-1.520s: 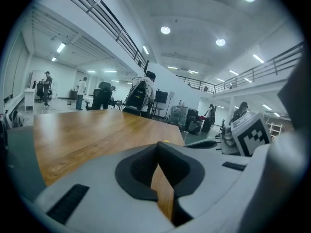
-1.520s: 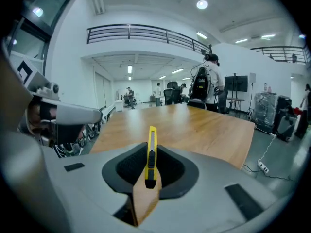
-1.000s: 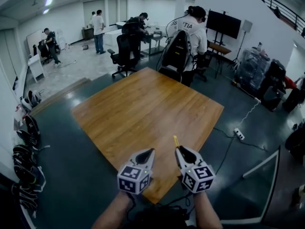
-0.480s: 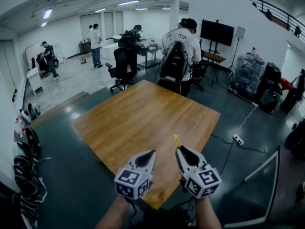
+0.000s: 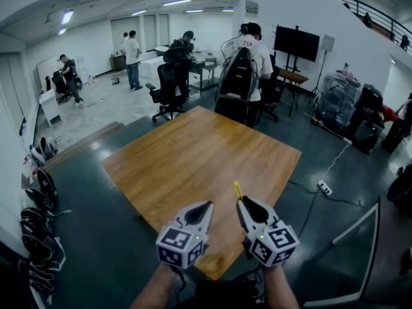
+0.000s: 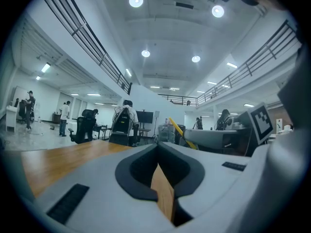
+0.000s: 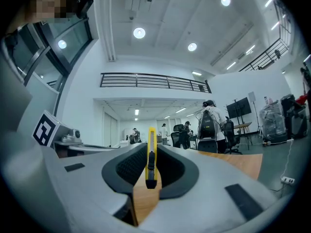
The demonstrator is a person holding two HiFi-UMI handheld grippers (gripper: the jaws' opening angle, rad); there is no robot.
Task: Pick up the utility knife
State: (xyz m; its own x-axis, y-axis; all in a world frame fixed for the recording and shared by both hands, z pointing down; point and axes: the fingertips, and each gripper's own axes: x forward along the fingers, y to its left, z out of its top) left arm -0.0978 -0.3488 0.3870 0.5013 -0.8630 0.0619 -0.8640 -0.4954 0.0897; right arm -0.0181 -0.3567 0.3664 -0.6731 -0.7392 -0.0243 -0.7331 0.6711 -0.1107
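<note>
Chairs (image 5: 235,76), people (image 5: 133,47) beyond table (image 5: 193,153); right gripper (image 5: 242,203) holds utility knife (image 5: 236,189)

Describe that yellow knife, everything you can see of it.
The utility knife is slim, yellow and plastic-looking, with a black slider along its middle. It stands on edge, clamped between the right gripper's dark pads, its far end poking past the jaws, over the wooden table's near edge. Nothing else touches it.

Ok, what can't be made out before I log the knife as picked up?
- Head view: the right gripper hides most of the utility knife; only its yellow tip shows.
- Right gripper view: the knife is edge-on; blade out or not, unclear.
- Head view: the left gripper covers part of the table's near edge.
</note>
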